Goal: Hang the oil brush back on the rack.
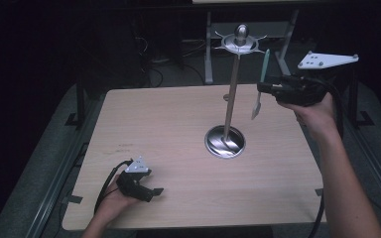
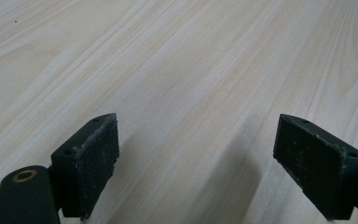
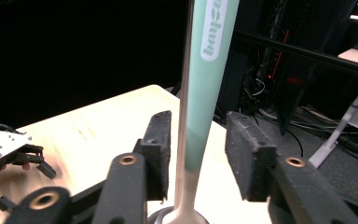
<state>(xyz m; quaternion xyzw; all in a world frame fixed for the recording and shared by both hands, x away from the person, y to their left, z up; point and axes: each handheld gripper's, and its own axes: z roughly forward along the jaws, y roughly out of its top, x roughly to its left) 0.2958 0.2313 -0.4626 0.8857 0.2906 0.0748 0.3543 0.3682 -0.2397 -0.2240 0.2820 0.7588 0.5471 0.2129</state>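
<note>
hanging upright, green handle up, the utensil (image 3: 200, 116) sits between the right gripper's (image 3: 198, 154) parted fingers (untouched).

utensil (image 3: 200, 116) top cut off by frame edge; its lower end blurred | stand (image 3: 185, 93) pole partly hidden

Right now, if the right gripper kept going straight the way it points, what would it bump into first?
Probably the mint-green-handled utensil hanging between the right gripper's open jaws; just behind it stands the thin metal pole of the silver stand, though depth is unclear.
</note>
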